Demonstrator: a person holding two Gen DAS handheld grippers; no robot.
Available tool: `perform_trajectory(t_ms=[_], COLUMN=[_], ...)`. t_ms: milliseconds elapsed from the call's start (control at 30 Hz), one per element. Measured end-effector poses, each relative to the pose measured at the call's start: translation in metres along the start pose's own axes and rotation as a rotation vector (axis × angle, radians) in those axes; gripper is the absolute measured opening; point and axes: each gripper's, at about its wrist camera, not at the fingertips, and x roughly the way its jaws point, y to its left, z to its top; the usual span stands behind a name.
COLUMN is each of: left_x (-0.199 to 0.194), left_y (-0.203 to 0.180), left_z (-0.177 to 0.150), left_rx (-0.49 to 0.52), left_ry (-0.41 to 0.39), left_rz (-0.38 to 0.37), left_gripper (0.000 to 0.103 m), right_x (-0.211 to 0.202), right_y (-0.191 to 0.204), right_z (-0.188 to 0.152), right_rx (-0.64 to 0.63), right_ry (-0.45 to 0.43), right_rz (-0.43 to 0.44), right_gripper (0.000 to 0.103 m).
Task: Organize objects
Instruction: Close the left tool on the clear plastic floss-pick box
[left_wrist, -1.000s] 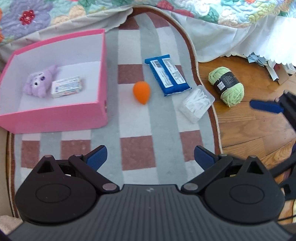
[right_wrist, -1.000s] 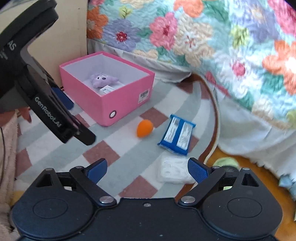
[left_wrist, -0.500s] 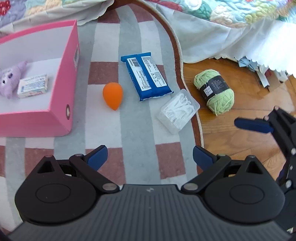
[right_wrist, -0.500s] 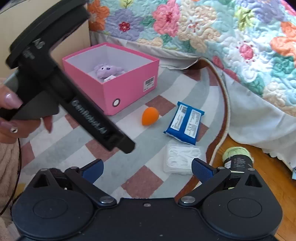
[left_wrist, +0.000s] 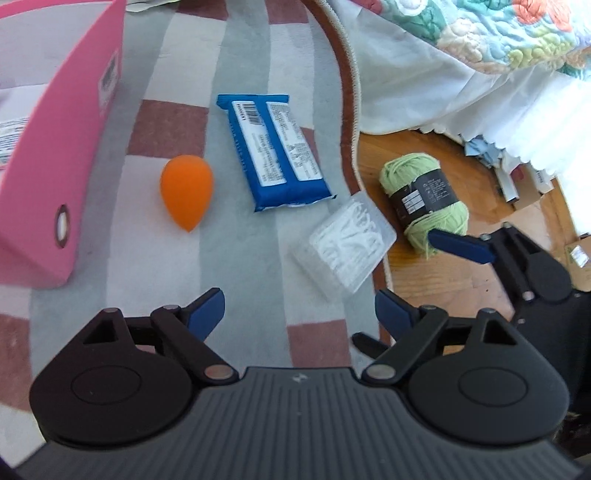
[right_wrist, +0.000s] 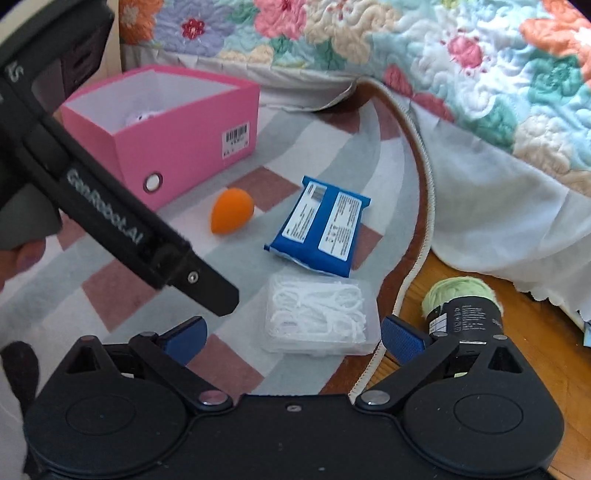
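Left gripper (left_wrist: 299, 312) tilted down over my rug (left_wrist: 236, 258), jaws closing on nothing | right gripper (right_wrist: 293, 334) angled down, spread wide, empty | one sponge (left_wrist: 186, 190), one blue pack (left_wrist: 275, 149), one floss box (left_wrist: 349, 245), one yarn (left_wrist: 424, 195), one pink box (right_wrist: 177, 144)

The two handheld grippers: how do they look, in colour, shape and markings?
Both the left gripper and the right gripper have black bodies with round pivot discs, silver rivets and blue finger pads. The left one's long black side carries pale "GenRobot.AI" lettering.
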Motion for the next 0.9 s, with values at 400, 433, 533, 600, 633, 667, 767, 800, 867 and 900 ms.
perform_trajectory(t_ms=[400, 433, 533, 600, 633, 667, 767, 800, 867, 900], left_x=[0.033, 0.034, 0.039, 0.042, 0.042, 0.042, 0.046, 0.047, 0.049, 0.048], left_y=[0.003, 0.002, 0.001, 0.001, -0.001, -0.002, -0.004, -0.003, -0.004, -0.005], left_z=[0.004, 0.004, 0.002, 0.002, 0.002, 0.003, 0.007, 0.008, 0.010, 0.010], left_rx=[-0.074, -0.068, -0.086, -0.093, -0.088, -0.081, -0.078, -0.084, -0.088, -0.089], left_ry=[-0.020, -0.023, -0.029, -0.036, -0.043, -0.052, -0.066, -0.071, -0.072, -0.071], left_rz=[-0.068, -0.062, -0.046, -0.041, -0.037, -0.035, -0.052, -0.059, -0.066, -0.066], left_gripper=[0.067, 0.066, 0.059, 0.055, 0.054, 0.051, 0.047, 0.046, 0.042, 0.042], right_x=[0.036, 0.039, 0.043, 0.048, 0.051, 0.053, 0.060, 0.062, 0.064, 0.065], right_y=[-0.011, -0.014, -0.019, -0.022, -0.023, -0.024, -0.028, -0.030, -0.033, -0.035], right_z=[-0.008, -0.008, -0.005, -0.004, -0.004, -0.003, -0.001, 0.000, 0.003, 0.003], right_rx=[-0.068, -0.068, -0.060, -0.053, -0.049, -0.040, 0.009, 0.042, 0.111, 0.139], right_ry=[0.057, 0.062, 0.060, 0.060, 0.060, 0.060, 0.056, 0.053, 0.054, 0.050], right_rz=[-0.056, -0.051, -0.018, 0.011, 0.022, 0.032, 0.049, 0.064, 0.091, 0.093], right_gripper=[0.102, 0.102, 0.102, 0.102, 0.102, 0.102, 0.102, 0.102, 0.102, 0.102])
